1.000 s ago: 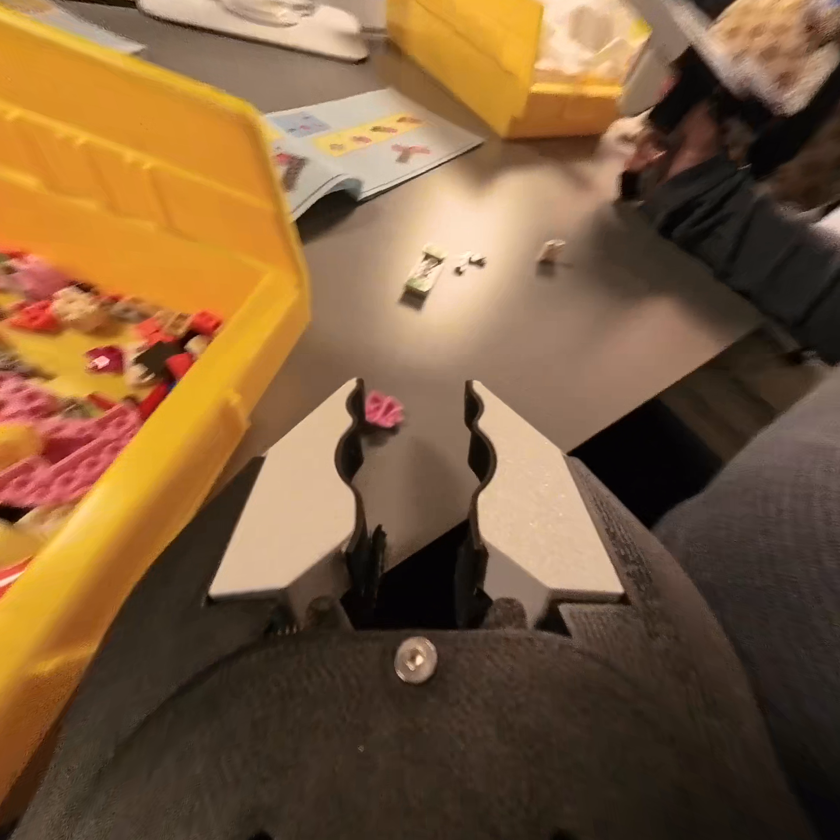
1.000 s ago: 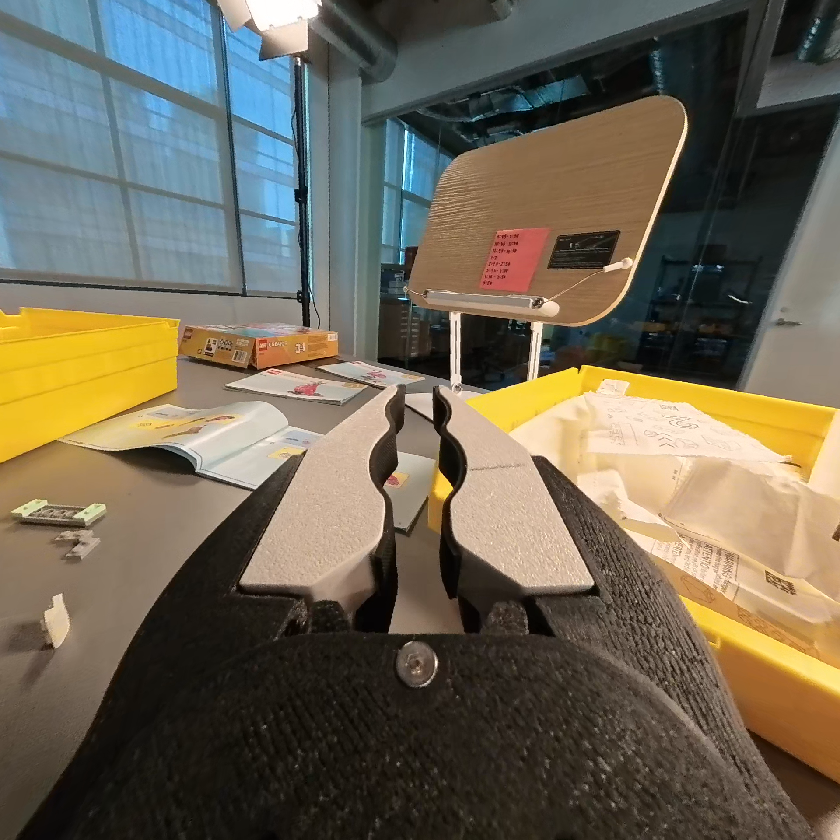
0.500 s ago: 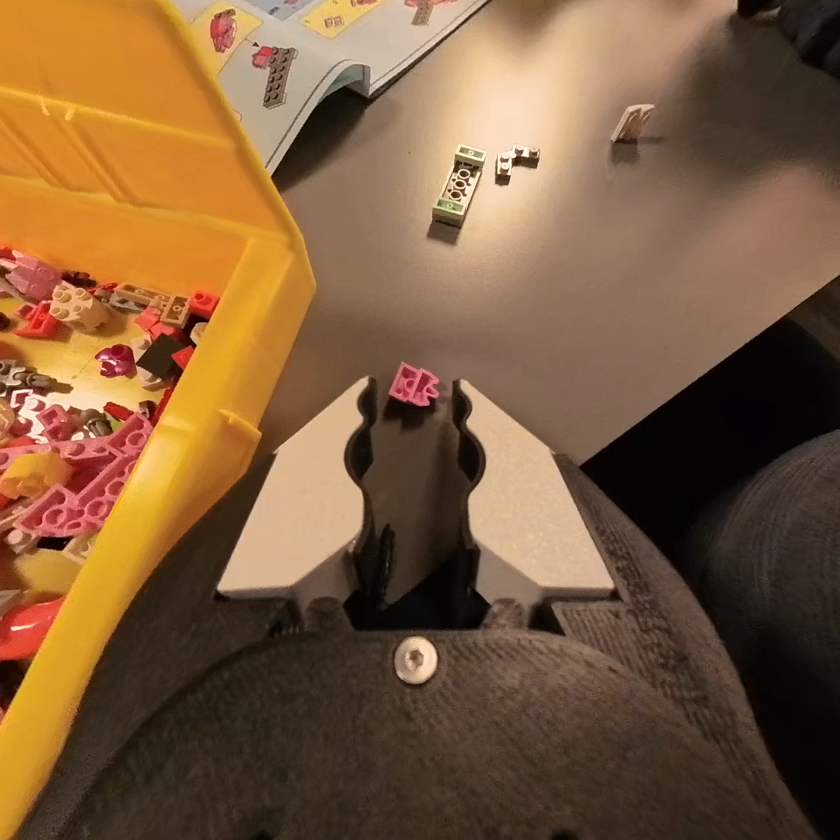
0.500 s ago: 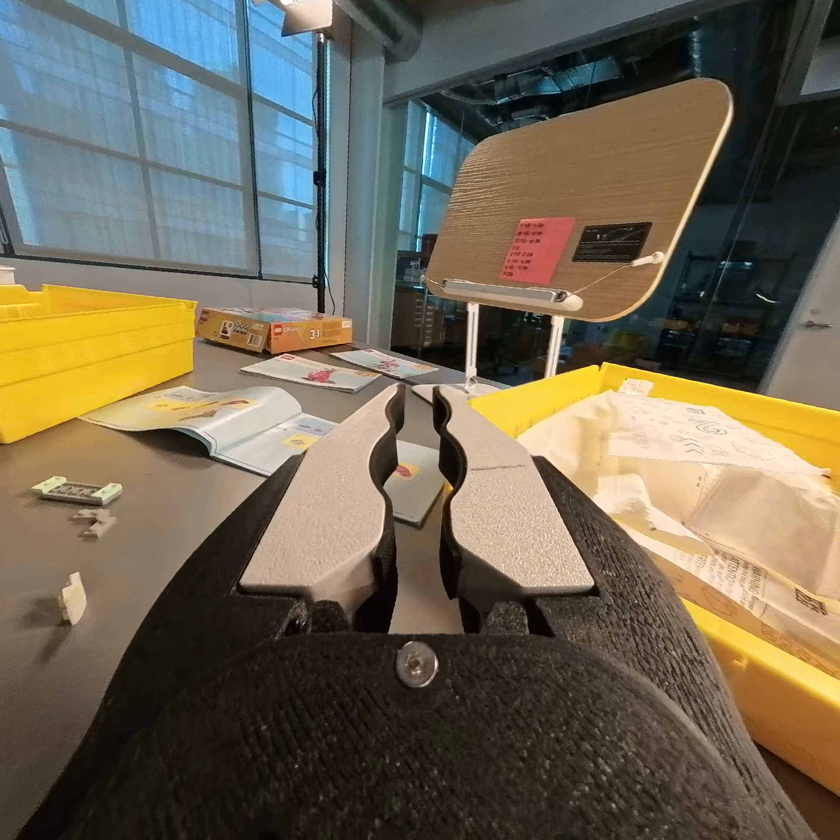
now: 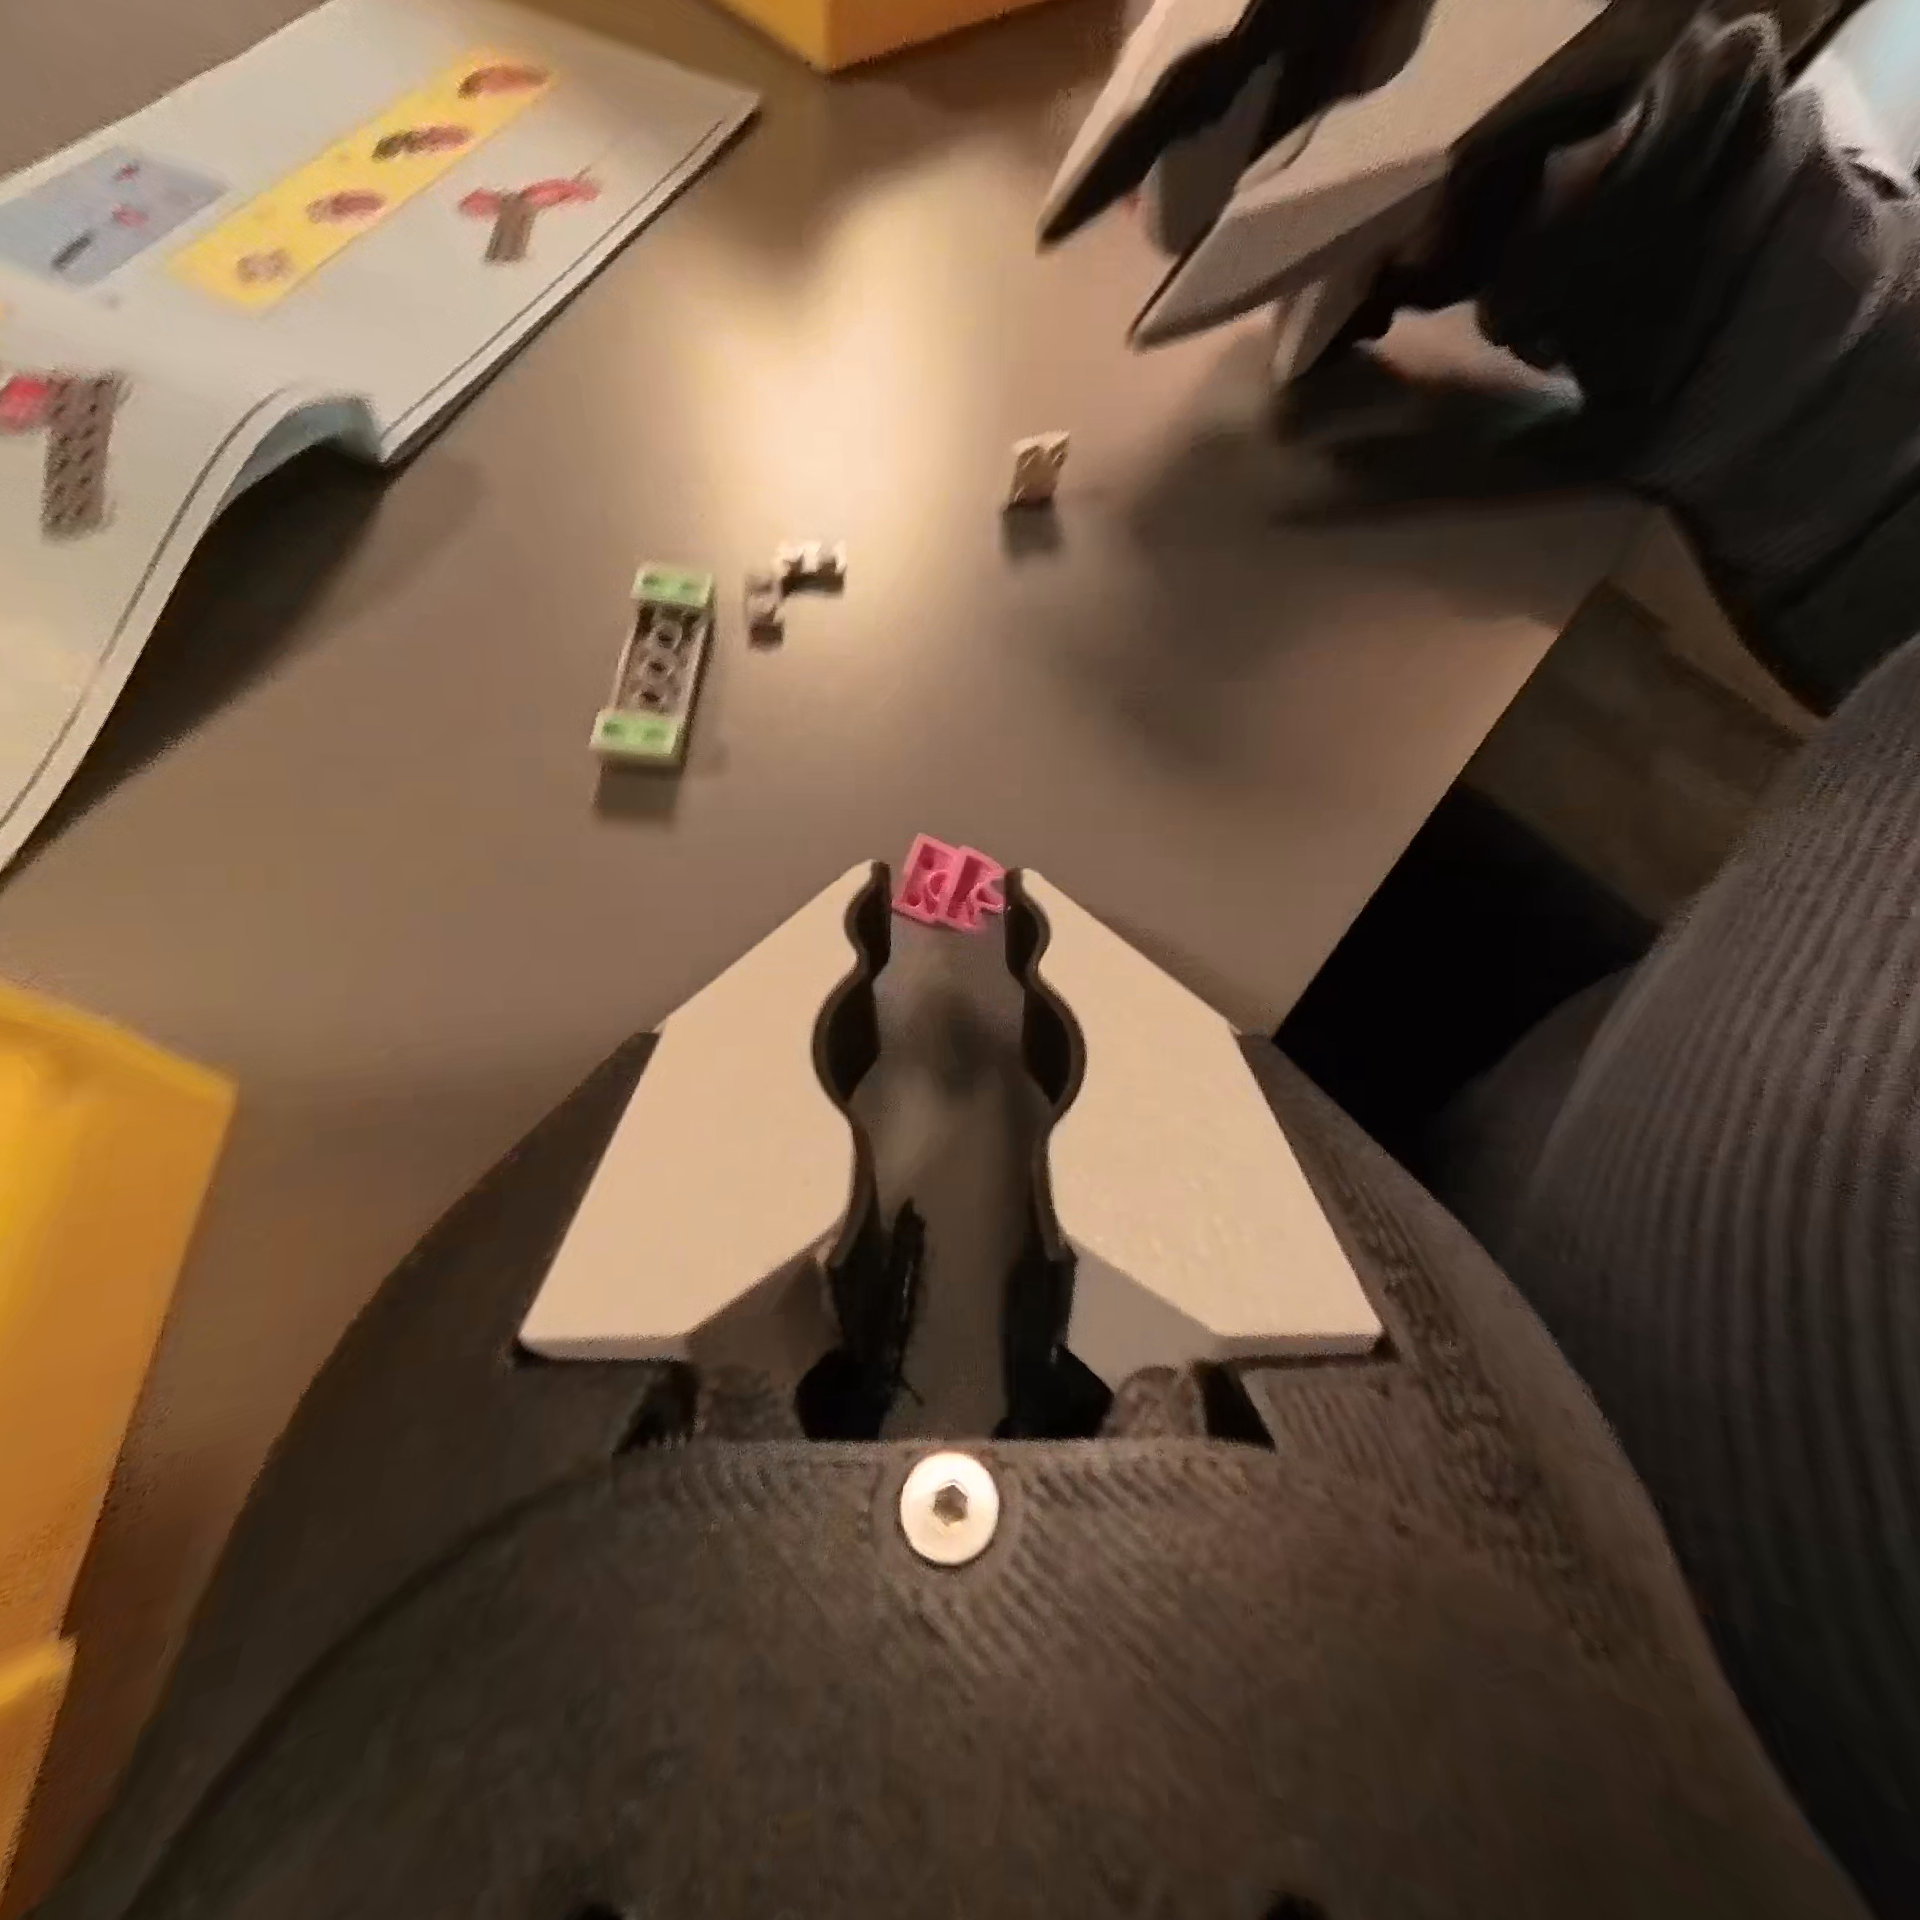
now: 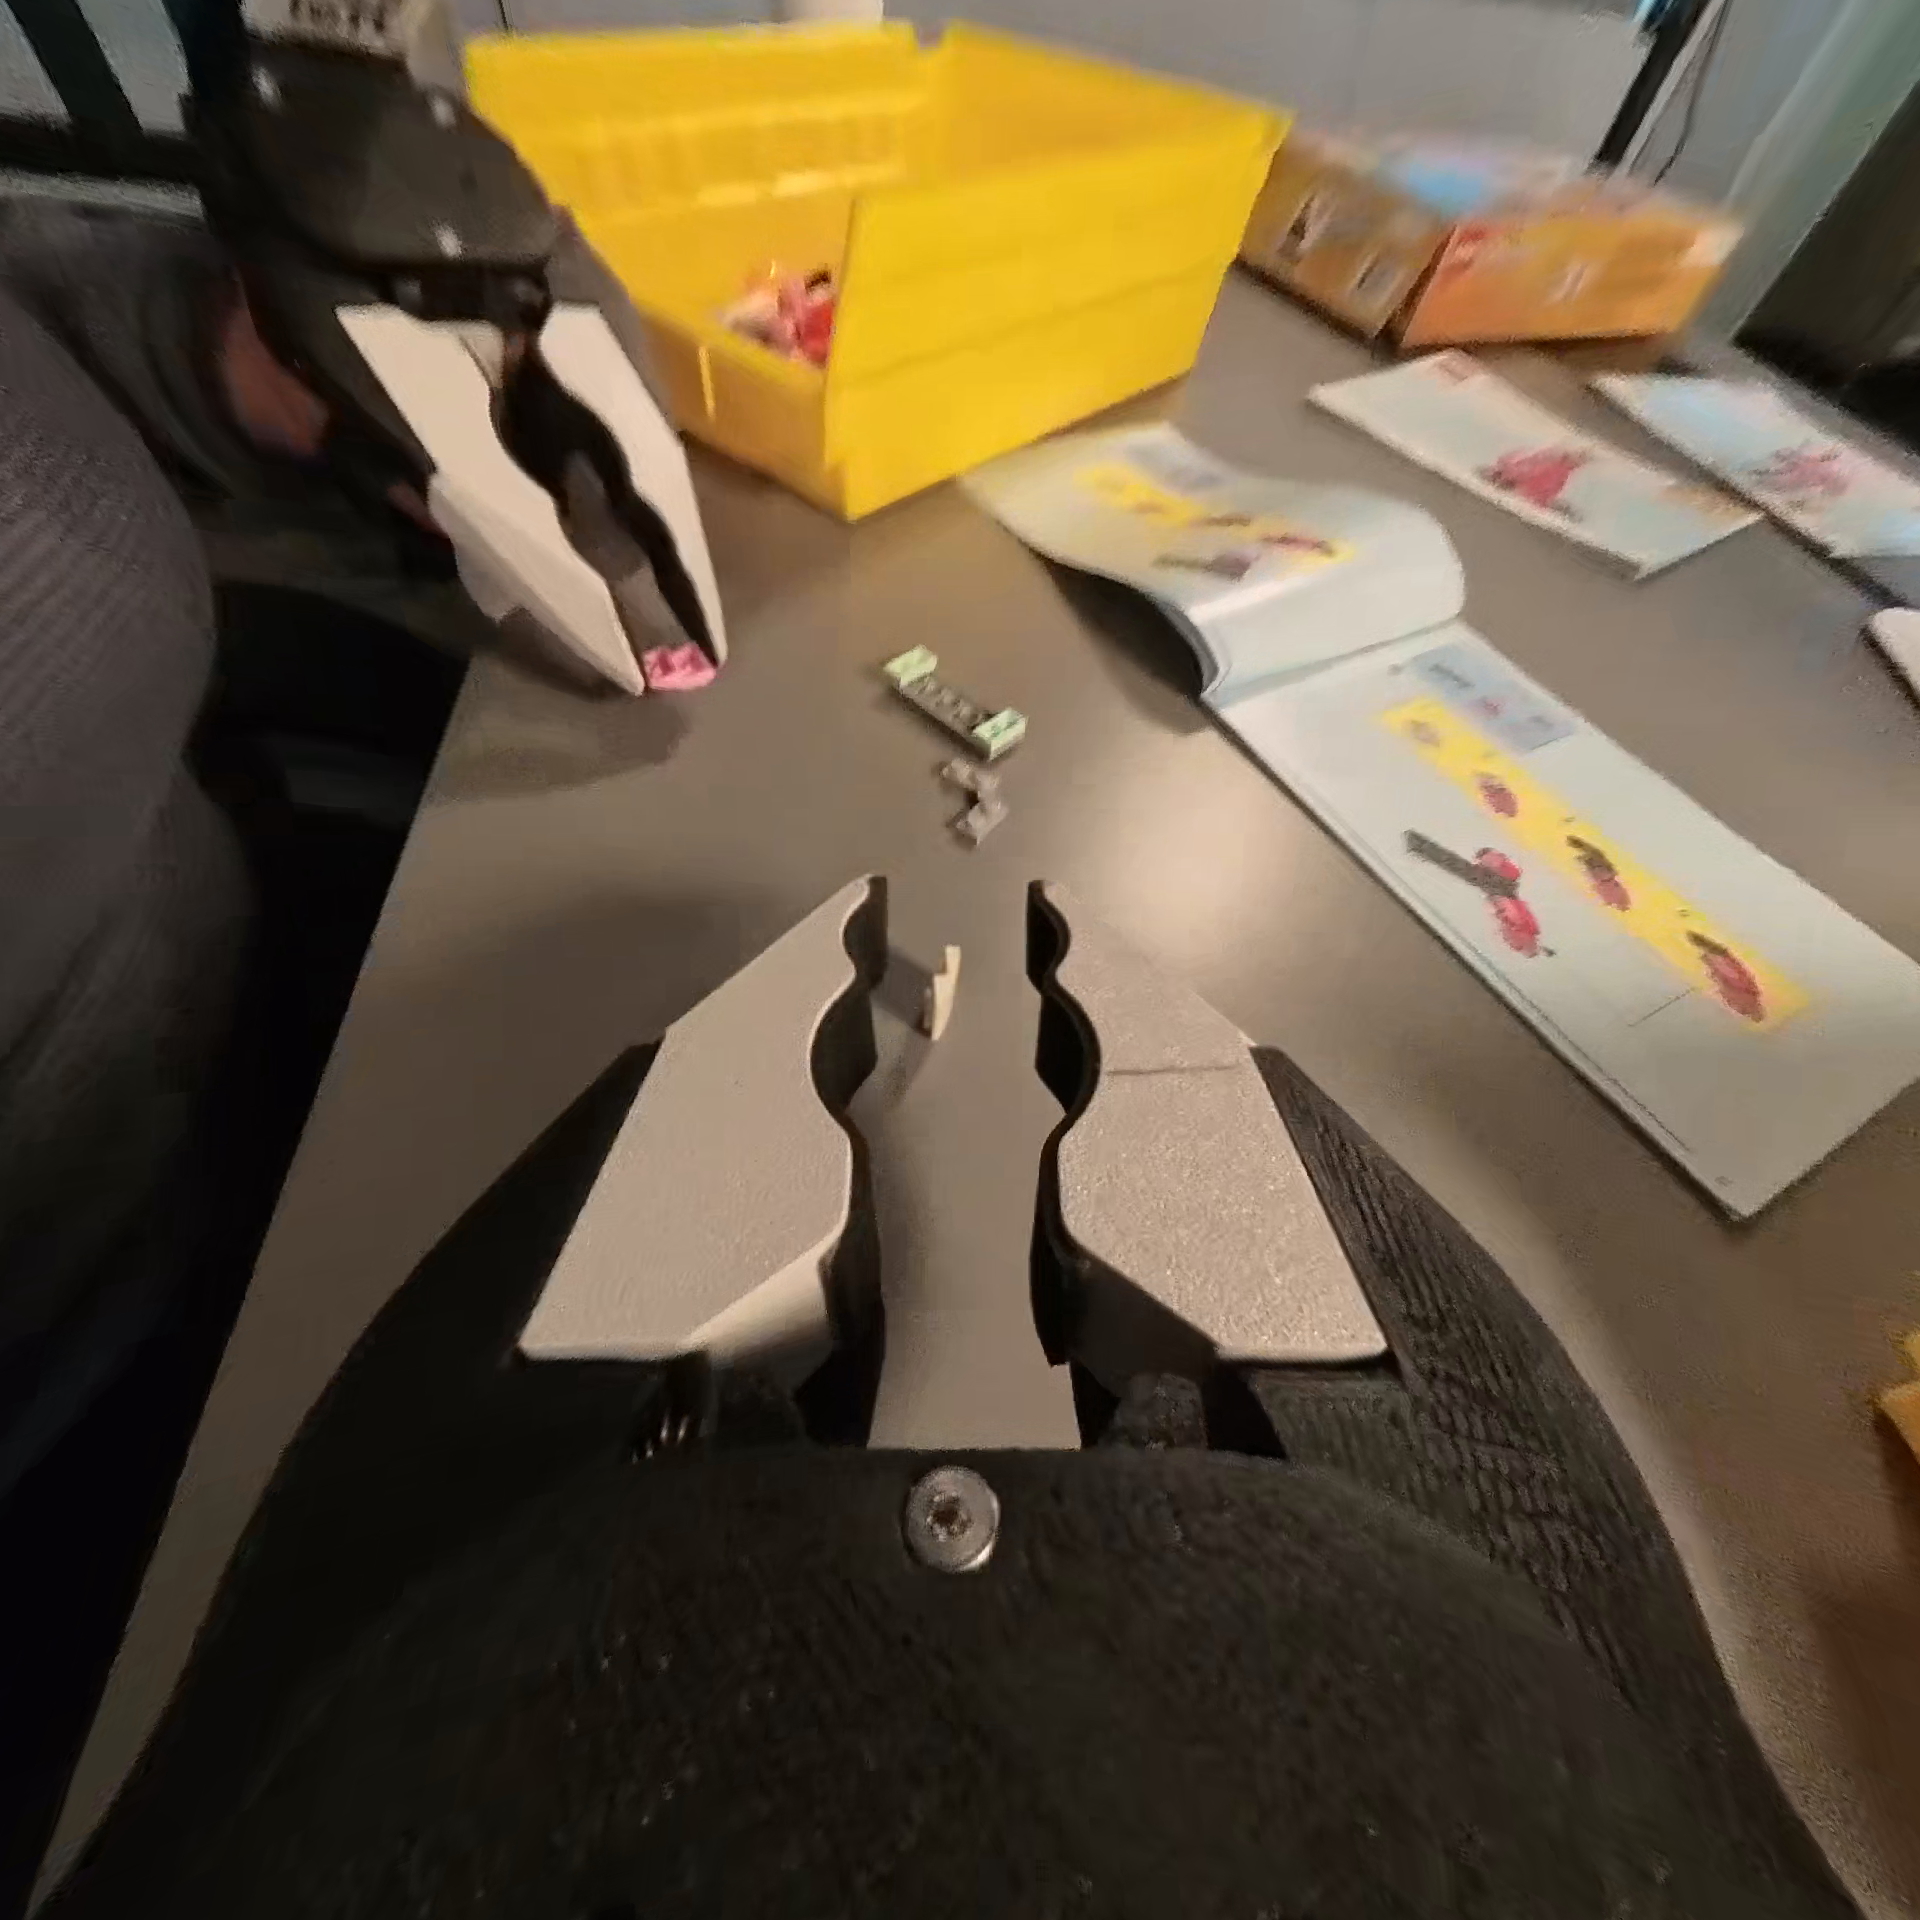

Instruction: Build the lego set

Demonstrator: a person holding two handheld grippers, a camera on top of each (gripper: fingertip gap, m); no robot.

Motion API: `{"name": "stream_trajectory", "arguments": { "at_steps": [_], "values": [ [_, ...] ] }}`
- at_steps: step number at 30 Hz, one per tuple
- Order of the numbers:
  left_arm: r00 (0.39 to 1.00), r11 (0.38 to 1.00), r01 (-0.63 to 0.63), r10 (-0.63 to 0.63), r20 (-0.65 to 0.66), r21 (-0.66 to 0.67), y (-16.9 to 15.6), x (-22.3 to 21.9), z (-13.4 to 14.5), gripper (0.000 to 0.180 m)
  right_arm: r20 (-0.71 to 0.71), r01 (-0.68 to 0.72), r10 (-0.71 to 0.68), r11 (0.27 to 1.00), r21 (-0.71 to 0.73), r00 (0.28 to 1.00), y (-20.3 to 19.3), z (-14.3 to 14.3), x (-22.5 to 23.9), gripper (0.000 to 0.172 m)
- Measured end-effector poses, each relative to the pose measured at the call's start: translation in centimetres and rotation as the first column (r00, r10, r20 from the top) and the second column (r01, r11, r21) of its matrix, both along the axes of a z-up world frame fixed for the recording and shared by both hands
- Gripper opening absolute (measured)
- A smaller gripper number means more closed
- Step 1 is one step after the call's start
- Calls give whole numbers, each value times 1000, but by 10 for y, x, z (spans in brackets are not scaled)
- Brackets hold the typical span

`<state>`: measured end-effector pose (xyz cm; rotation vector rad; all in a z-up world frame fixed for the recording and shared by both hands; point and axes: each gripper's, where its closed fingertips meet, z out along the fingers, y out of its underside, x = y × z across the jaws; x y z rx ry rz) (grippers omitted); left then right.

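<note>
Hobby or lab worktable [image 6: 1143, 831]; yellow parts bin [image 6: 987, 260], building-brick instruction booklets [image 6: 1299, 582]

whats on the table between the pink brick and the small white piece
In the right wrist view, a green-ended plate and a small grey bracket lie between the pink brick and white piece.

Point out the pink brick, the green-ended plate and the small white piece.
pink brick [image 5: 948, 879], left wrist view, its hollow underside.
green-ended plate [image 5: 655, 665], left wrist view, grey middle.
small white piece [image 6: 943, 987], right wrist view, its upright face.

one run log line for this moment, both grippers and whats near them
left gripper: shut on pink brick | right gripper: open, white piece between its fingers, untouched | table: green-ended plate, small grey piece
</note>
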<state>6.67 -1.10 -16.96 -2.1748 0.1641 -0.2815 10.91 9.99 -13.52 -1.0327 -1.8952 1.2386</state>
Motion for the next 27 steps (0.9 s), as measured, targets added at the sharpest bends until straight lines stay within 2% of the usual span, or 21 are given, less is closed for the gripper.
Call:
{"name": "stream_trajectory", "arguments": {
  "at_steps": [3,7,10,13,16,20,24,27],
  "values": [
    [998,998,63,-63,-26,3,16,10,1,21,114,-2,1,1000,7,993,-1,-16,-1,17],
    [988,994,114,-113,-101,-3,29,11,-2,20,249,-4,4,1000,0,968,1,-34,1,15],
    [981,990,143,-144,-128,-23,32,11,-5,21,298,-3,2,1000,2,955,1,-41,1,15],
    [976,985,166,-170,-137,-39,31,12,-9,20,322,-13,11,1000,7,947,0,-44,1,3],
    [970,983,177,-181,-159,-42,30,11,-10,20,378,-66,107,991,-120,919,-13,-42,6,2],
    [959,977,207,-213,-186,-51,28,16,-13,20,535,-75,218,958,-275,816,-23,-45,14,2],
    [951,974,219,-228,-211,-63,27,17,-14,21,583,-63,194,969,-237,789,-18,-46,10,3],
    [952,974,219,-228,-206,-64,26,17,-15,20,581,-49,180,971,-235,794,-16,-45,6,12]
  ]
}}
